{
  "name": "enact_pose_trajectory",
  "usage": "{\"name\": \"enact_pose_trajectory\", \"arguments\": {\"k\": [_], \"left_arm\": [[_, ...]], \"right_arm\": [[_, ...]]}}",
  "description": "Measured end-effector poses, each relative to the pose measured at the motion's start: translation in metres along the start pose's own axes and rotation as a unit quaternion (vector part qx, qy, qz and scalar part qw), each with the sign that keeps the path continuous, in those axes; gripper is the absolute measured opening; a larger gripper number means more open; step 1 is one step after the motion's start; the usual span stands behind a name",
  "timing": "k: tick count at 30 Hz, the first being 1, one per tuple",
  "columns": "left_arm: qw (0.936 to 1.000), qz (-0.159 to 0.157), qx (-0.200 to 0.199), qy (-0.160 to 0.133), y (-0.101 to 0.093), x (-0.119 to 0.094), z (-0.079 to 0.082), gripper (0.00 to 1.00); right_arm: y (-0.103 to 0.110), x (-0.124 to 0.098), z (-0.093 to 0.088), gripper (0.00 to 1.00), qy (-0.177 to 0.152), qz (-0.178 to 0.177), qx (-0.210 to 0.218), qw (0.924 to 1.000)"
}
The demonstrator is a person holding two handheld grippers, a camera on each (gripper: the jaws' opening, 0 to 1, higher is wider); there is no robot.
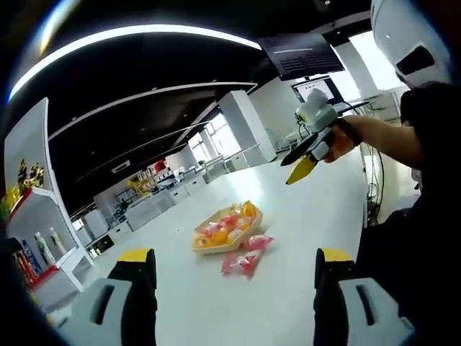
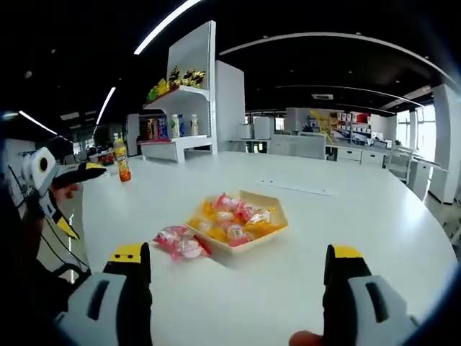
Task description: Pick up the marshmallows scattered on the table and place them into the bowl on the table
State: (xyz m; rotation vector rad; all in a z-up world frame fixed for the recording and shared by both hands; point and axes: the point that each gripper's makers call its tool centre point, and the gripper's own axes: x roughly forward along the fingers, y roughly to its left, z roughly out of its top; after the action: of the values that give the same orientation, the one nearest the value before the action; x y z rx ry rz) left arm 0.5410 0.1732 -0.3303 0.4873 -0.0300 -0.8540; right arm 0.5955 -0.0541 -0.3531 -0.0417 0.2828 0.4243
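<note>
Two pink marshmallows (image 2: 180, 245) lie on the table (image 2: 374, 216) just beside the bowl (image 2: 241, 220), ahead of both grippers' wide, empty jaws.

Both cameras hang above the white table (image 1: 302, 238), well back from the bowl (image 1: 227, 229), looking down across it from differing sides. The left gripper view sets it mid-frame, rolled; the right gripper view, level, lower centre. Each catches the other gripper at its edge

Bright ceiling strips, fisheye-warped edges
</note>
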Motion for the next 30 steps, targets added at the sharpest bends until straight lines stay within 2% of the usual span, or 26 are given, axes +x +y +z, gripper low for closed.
{"name": "enact_pose_trajectory", "arguments": {"k": [6, 13, 20, 30], "left_arm": [[1.0, -0.009, 0.0, -0.001, -0.009, 0.005, 0.003, 0.91], [1.0, -0.003, -0.001, -0.007, -0.01, 0.003, 0.007, 0.91], [1.0, -0.004, -0.002, -0.004, -0.012, 0.004, 0.006, 0.91], [1.0, -0.005, -0.006, -0.002, -0.012, 0.007, 0.005, 0.91]], "right_arm": [[0.001, -0.018, -0.016, 0.97, 0.006, -0.001, 0.003, 1.0], [0.002, -0.035, -0.035, 0.97, 0.026, 0.0, -0.005, 0.9996], [0.002, -0.044, -0.03, 0.96, 0.017, -0.01, -0.009, 0.9998], [0.01, -0.045, -0.025, 0.96, 0.016, -0.003, -0.023, 0.9996]]}}
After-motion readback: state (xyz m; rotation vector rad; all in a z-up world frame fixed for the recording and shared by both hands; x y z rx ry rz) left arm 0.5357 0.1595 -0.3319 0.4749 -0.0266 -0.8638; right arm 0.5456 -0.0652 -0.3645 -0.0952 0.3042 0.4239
